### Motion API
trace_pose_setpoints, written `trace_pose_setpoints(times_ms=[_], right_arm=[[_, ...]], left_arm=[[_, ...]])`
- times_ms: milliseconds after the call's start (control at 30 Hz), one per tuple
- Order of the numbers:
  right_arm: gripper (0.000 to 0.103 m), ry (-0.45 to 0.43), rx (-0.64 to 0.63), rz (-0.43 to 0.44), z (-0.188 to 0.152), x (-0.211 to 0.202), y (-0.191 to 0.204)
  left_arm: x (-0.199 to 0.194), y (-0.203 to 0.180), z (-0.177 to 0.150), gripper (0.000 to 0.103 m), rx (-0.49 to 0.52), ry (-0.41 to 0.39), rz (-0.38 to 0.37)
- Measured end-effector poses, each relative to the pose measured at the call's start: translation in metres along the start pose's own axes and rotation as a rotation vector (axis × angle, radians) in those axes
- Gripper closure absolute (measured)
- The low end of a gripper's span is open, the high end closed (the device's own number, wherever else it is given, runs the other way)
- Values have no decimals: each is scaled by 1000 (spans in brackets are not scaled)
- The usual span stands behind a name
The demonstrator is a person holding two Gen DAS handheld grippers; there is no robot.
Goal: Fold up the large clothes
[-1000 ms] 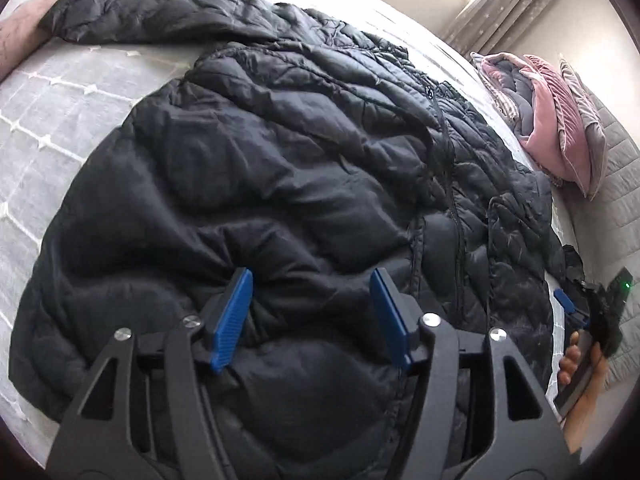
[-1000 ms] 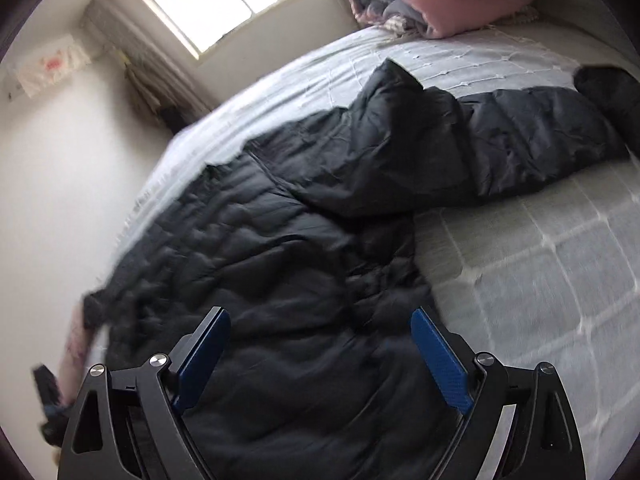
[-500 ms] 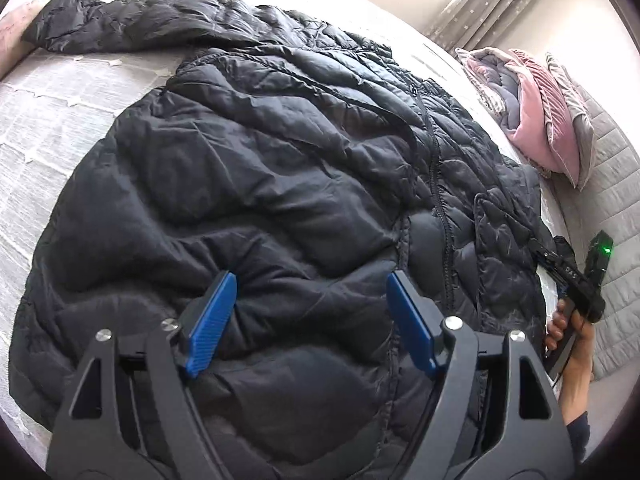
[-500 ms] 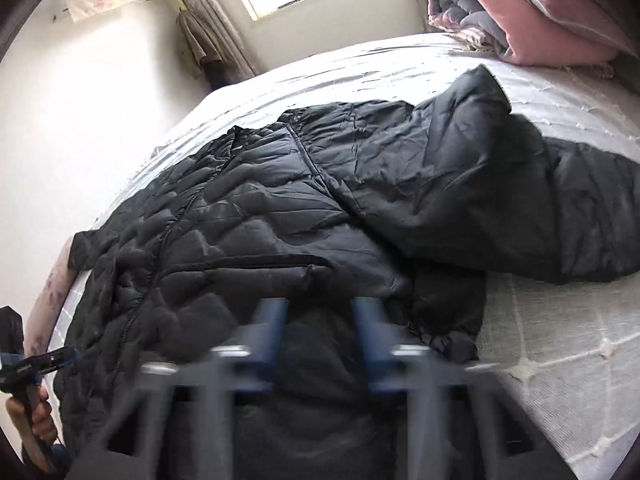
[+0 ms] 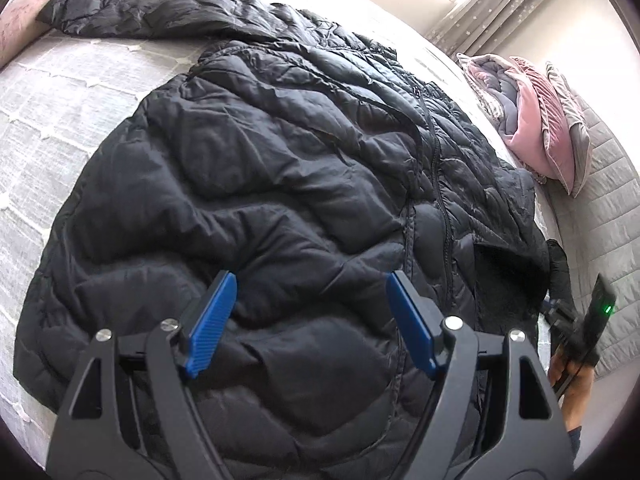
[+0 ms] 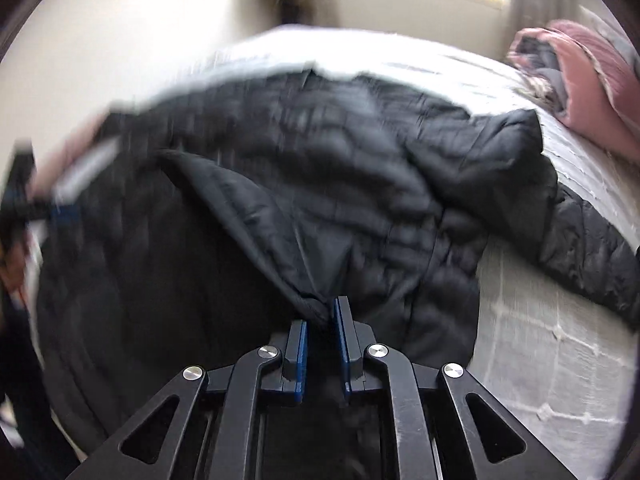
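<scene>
Moved: right gripper [image 6: 322,322] has swung across the puffer jacket [image 5: 280,184] since a second ago, and its jaws, wide apart then, have just been closing; they now pinch a raised fold of the jacket's hem.
Left gripper [image 5: 310,320]: jaws have opened a little wider, blue pads [image 5: 212,322] hanging over the jacket's lower front, gripping nothing.
Jacket: black, quilted, spread front-up on the grey quilted bed [image 5: 52,120], one sleeve stretched away.
Beyond the jacket: pink bedding [image 5: 532,136] piled near the curtain [image 5: 500,4].
</scene>
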State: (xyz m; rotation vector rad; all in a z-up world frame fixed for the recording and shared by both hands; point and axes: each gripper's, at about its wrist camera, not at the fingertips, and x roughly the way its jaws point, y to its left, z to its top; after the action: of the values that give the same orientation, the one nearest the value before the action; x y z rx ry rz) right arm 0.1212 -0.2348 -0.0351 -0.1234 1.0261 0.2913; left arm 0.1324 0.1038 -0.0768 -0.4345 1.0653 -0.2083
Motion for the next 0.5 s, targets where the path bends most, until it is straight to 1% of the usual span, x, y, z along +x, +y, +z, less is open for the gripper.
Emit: trace_pose_setpoints(times_ms=[33,67,100,133,200,233,267,300,333,367,400,433,500], right_arm=[[88,12,-17,-2,-5,-1,3],[83,19,-39,2,-8,-6,7],[82,14,-57,4,-12,-12,9],[81,5,-69,11,-13,-19,12],[76,-45,-95,26,-13,-36,20],[69,-89,-109,32,-12,-48,26],[57,-125,-111,36,-10,-55,29],[49,-172,-104,46,-5,-62,34],[39,-215,-88,58,1,-63,40],[37,-230,-71,52,7,-61,44],[37,-226,-41,25,17,-53,48],[37,-198,-10,-2,25,-40,53],[37,-119,25,-18,37,-12,62]], left_arm=[[0,0,0,25,-4,2,-7],[-1,1,0,25,-7,4,-12],[-2,2,0,25,-10,4,-18],[-3,2,-1,25,-14,4,-23],[-4,3,-1,25,-23,4,-32],[-4,3,-2,25,-28,6,-36],[-4,4,-1,25,-32,7,-39],[-3,4,-1,25,-39,8,-41],[-3,3,-1,25,-41,9,-39],[-2,3,-1,25,-40,9,-39],[-2,2,-1,25,-38,10,-37],[-1,1,-1,25,-36,10,-33],[-1,1,-1,25,-33,9,-28]])
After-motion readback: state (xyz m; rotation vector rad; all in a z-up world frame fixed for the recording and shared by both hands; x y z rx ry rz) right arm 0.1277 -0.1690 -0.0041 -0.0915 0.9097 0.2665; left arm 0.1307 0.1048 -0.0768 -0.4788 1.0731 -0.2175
